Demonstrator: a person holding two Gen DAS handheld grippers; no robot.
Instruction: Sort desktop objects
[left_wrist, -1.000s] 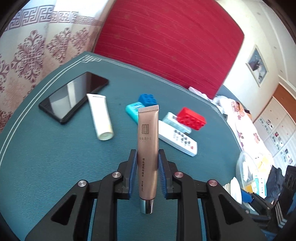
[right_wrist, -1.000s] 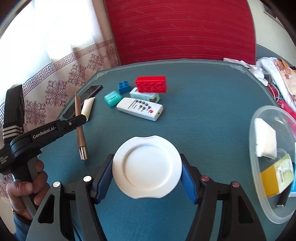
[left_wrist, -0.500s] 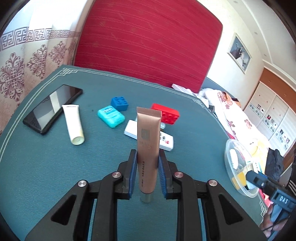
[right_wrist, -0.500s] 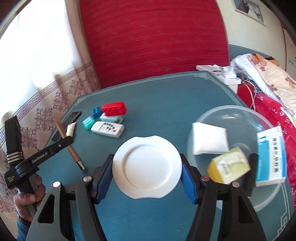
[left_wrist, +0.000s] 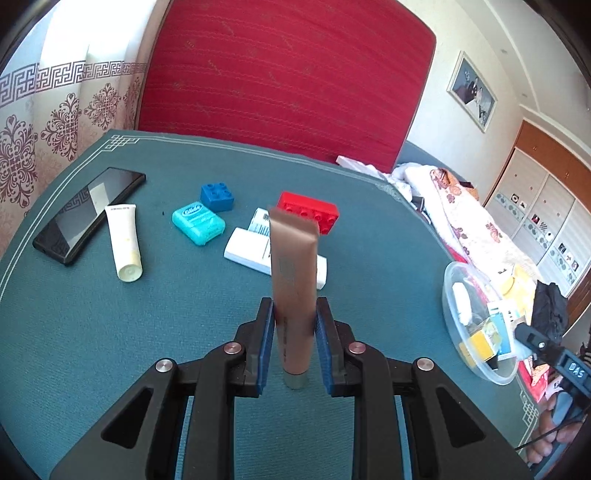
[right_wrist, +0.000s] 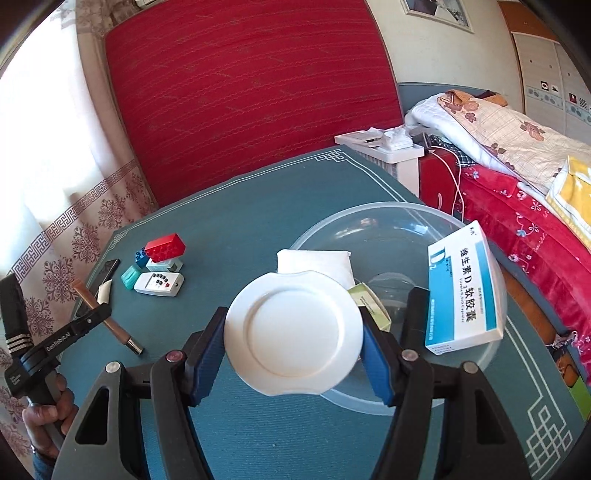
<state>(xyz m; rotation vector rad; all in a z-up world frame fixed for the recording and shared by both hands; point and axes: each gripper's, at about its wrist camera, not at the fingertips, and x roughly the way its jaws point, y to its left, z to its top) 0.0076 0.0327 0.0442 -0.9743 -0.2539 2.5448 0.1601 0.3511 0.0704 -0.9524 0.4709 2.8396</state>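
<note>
Both pairs of jaws are loaded. Those of the left gripper (left_wrist: 295, 332) pinch a slim bronze-coloured cosmetic tube (left_wrist: 293, 291) near its capped end, crimped end up and clear of the teal table mat (left_wrist: 74, 332). Those of the right gripper (right_wrist: 293, 350) are closed across the width of a round white plastic lid (right_wrist: 293, 332), held flat by its rim.

In the right wrist view the lid hangs over the near rim of a clear plastic bowl (right_wrist: 388, 221) on the right side of the mat. Inside the bowl lie a folded white packet (right_wrist: 314, 260), a small yellow-green box (right_wrist: 371, 301) and a blue-and-white medicine box (right_wrist: 463, 284) leaning on the right rim. Left unsorted on the far left of the mat are a red building block (left_wrist: 308, 212), a blue building block (left_wrist: 217, 195), a teal floss case (left_wrist: 198, 222), a white remote control (left_wrist: 255, 253), a white squeeze tube (left_wrist: 123, 242) and a black phone (left_wrist: 88, 214).

The step in hand looks like carrying the bronze tube to the bowl while the lid waits. To do it well, hold the lid to one side so the opening is free, bring the tube across high enough to clear the rim, and lower it into the gap beside the leaning medicine box before letting go. It should lie flat, since anything propped up would foul the lid later.
</note>
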